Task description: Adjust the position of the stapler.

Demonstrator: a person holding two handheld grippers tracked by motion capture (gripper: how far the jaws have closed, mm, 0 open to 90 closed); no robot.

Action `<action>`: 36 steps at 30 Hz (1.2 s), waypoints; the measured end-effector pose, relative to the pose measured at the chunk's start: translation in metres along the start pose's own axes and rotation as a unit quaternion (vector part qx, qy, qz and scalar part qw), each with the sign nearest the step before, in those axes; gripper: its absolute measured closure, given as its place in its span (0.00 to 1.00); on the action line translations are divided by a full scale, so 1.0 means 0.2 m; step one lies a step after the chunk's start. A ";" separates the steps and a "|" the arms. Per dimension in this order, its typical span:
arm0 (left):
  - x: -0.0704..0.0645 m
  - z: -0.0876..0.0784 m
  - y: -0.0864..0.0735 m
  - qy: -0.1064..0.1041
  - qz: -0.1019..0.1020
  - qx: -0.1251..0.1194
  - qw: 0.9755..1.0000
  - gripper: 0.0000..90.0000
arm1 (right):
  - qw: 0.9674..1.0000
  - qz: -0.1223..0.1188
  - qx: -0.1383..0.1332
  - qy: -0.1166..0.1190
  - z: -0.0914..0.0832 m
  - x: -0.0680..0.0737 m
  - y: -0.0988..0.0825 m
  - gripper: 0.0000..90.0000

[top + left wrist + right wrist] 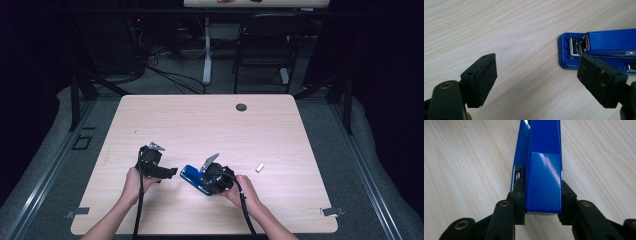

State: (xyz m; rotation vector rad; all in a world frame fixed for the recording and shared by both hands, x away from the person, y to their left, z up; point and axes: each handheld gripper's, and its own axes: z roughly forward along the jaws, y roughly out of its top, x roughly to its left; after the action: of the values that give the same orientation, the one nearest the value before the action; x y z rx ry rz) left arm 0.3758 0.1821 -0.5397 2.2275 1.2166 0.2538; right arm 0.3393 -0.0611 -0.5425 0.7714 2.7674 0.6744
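Looking down from the high view, the pale wood-grain surface [200, 120] carries a glossy blue metal stapler [191, 176] near its front edge, lying between the two grippers. The right gripper [212, 181] sits on the stapler's near end, with the person's right hand [240, 191] behind it. The left gripper [161, 170] is held just beside the stapler's far end, apart from it, with the left hand [134, 181] behind. A small white rectangular piece [259, 167] lies on the surface well off to the outer side of the right gripper, and a round dark grommet [241, 107] is set in the surface far ahead of both.

From the left gripper view, the left gripper [536, 77] stands spread wide with nothing between its pads [486, 77]. The stapler [599, 47] lies ahead and toward its right jaw, front end showing its silver metal mouth, partly hidden behind that jaw.

From the right gripper view, the right gripper [541, 202] is pinching the stapler [544, 177] by its rear end, one jaw pressed on each long side. The stapler runs straight ahead, away from the gripper, resting on the surface [461, 170].
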 end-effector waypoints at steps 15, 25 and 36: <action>0.00 0.00 0.00 -0.006 0.002 0.000 1.000 0.19 | 0.998 -0.054 0.017 0.028 -0.05 -0.12 -0.08 0.73; -0.01 0.01 0.00 -0.008 0.009 0.003 1.000 0.19 | 0.995 -0.082 0.017 0.060 -0.08 -0.18 -0.14 0.73; -0.02 0.01 0.00 -0.009 0.014 0.005 1.000 0.19 | 0.996 -0.031 0.033 0.081 -0.14 -0.23 -0.15 0.62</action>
State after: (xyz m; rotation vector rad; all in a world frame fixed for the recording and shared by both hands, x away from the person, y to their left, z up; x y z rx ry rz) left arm 0.3742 0.1781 -0.5407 2.2530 1.1810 0.2389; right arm 0.3564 -0.1185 -0.5291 0.6662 2.9596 0.6647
